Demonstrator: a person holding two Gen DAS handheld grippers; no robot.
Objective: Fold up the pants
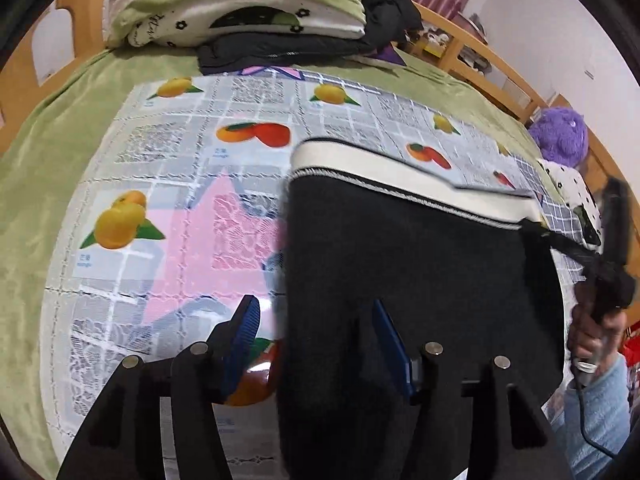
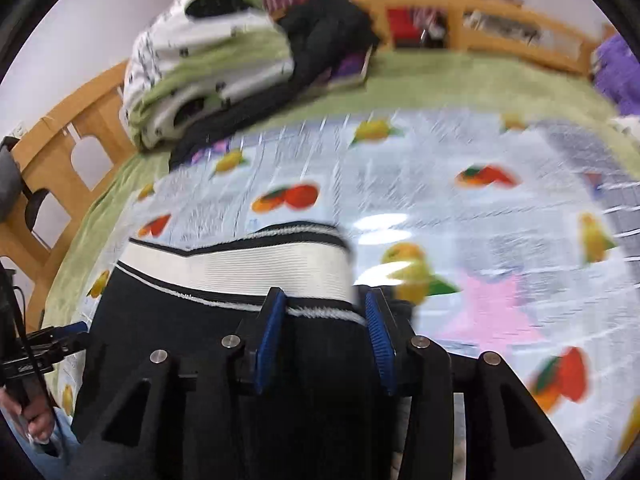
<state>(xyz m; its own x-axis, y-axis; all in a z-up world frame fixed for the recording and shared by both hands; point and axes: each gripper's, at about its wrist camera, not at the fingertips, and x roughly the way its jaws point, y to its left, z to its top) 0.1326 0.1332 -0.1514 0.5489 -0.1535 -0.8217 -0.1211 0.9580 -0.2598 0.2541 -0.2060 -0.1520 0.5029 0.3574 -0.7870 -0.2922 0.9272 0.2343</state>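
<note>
Black pants (image 1: 400,264) with a white ribbed waistband (image 1: 400,168) lie on the fruit-print cloth (image 1: 168,184). My left gripper (image 1: 316,320) is open over the pants' left edge, one blue pad (image 1: 248,320) over the cloth, the other on the black fabric. The right gripper (image 1: 612,248) shows at the far right by the waistband corner. In the right wrist view the pants (image 2: 224,344) fill the lower middle. My right gripper (image 2: 326,312) is open, its jaws straddling the waistband (image 2: 256,268) end without closing on it. The view is blurred.
The cloth covers a green blanket (image 1: 52,152) on a wooden-framed bed (image 1: 488,56). A folded quilt (image 1: 240,4) and dark clothes (image 1: 280,52) are stacked at the far end. A purple plush toy (image 1: 560,136) sits at the right.
</note>
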